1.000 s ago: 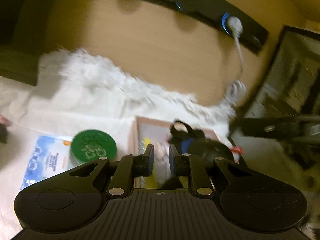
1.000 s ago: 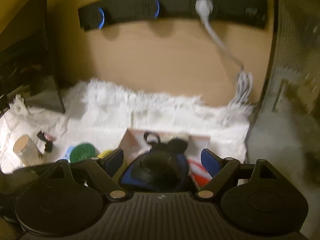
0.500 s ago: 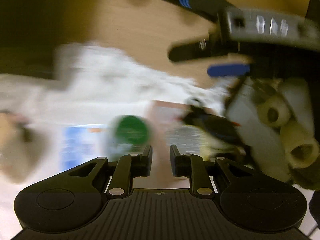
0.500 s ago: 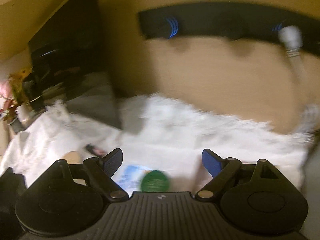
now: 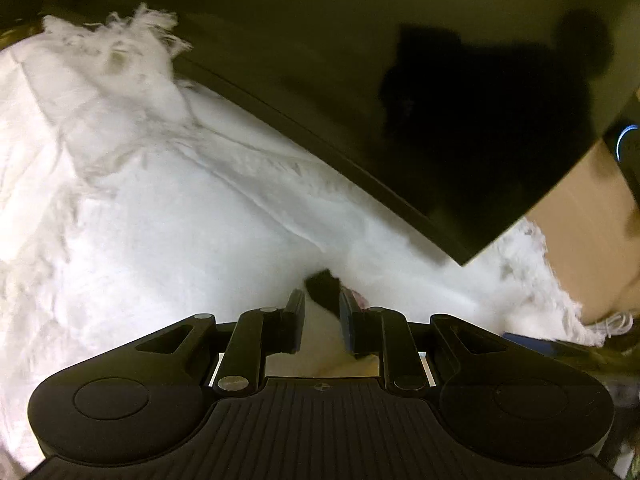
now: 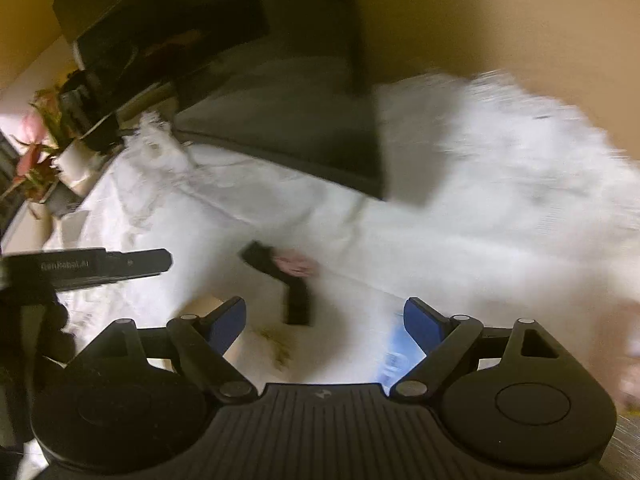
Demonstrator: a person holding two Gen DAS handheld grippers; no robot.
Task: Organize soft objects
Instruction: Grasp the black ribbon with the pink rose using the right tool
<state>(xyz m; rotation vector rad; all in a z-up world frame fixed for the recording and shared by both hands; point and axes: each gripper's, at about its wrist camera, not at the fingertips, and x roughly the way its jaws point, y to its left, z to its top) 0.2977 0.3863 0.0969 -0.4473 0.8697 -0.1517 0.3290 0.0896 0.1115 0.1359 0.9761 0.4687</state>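
1. The left gripper (image 5: 321, 312) hangs low over a white fringed cloth (image 5: 160, 220), its two fingers drawn near to each other with a narrow gap left between them, and nothing is pinched in that gap.

2. Just past those fingertips lies a small black strap-like item (image 5: 322, 286) on the cloth, with a bit of pink showing at its right side; it sits just ahead of the jaws and close against the right finger (whether it actually touches that finger I cannot tell).

3. The right wrist view shows the same black strap-like item (image 6: 280, 276) bent into an L shape on the white fringed cloth (image 6: 480, 200), a pink patch (image 6: 296, 266) at its bend.

4. The right gripper (image 6: 324, 314) is spread wide, its blue-padded fingers (image 6: 226, 318) well apart and holding nothing; the strap lies between and just beyond them.

5. The left gripper shows at the left edge of the right wrist view as a dark finger (image 6: 100, 266) with faint lettering, off to the left of the strap.

6. A large dark glossy panel (image 5: 400, 80) stands behind the cloth.

7. A potted plant (image 6: 40, 152) with pink leaves stands at the cloth's far left corner.

8. Something light blue (image 6: 396, 352) lies by the right finger, too blurred to name.
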